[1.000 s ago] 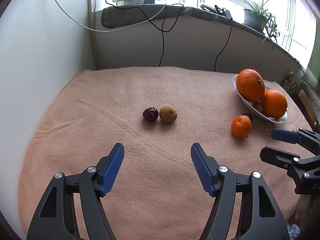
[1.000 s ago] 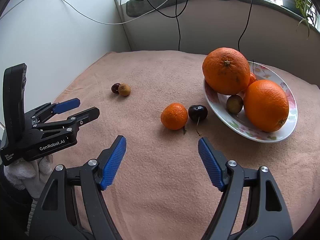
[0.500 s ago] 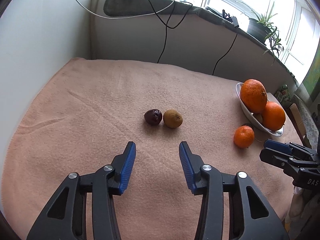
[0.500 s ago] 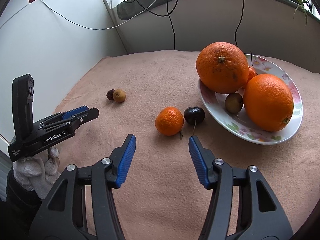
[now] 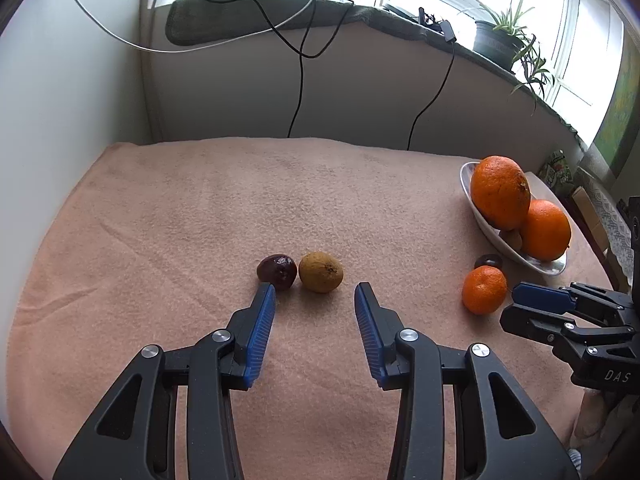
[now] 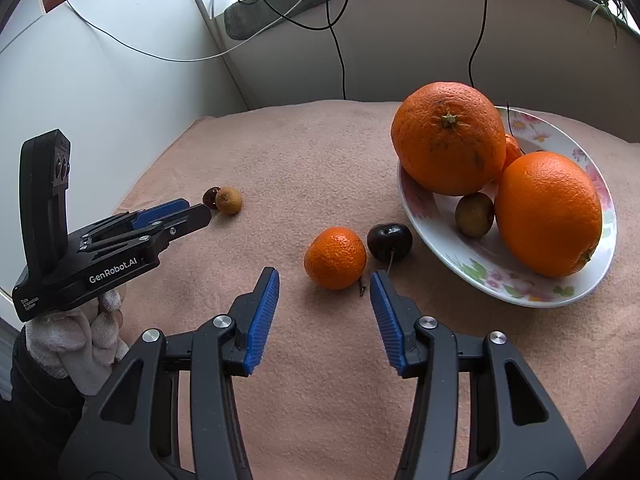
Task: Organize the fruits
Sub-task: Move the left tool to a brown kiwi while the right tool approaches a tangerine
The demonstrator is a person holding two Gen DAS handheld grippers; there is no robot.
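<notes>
A dark red fruit (image 5: pixel 277 272) and a brown fruit (image 5: pixel 321 272) lie side by side on the pink cloth (image 5: pixel 200 220). My left gripper (image 5: pixel 314 294) sits just short of the brown fruit, its jaws closing with nothing pressed between them. A mandarin (image 6: pixel 335 258) and a dark cherry (image 6: pixel 389 241) lie beside the flowered plate (image 6: pixel 520 296). The plate holds two large oranges (image 6: pixel 448 138) and a small brown fruit (image 6: pixel 474 215). My right gripper (image 6: pixel 324 280) is right before the mandarin, jaws closing, pads not touching it.
A white wall (image 5: pixel 60 120) borders the cloth on the left and a low ledge (image 5: pixel 360 80) with hanging cables runs behind it. A potted plant (image 5: pixel 496 40) stands on the sill. A gloved hand (image 6: pixel 80 332) holds the left gripper.
Both grippers' jaws have narrowed a lot. The left gripper has come forward to the dark and brown fruits. The right gripper has edged closer to the mandarin.
</notes>
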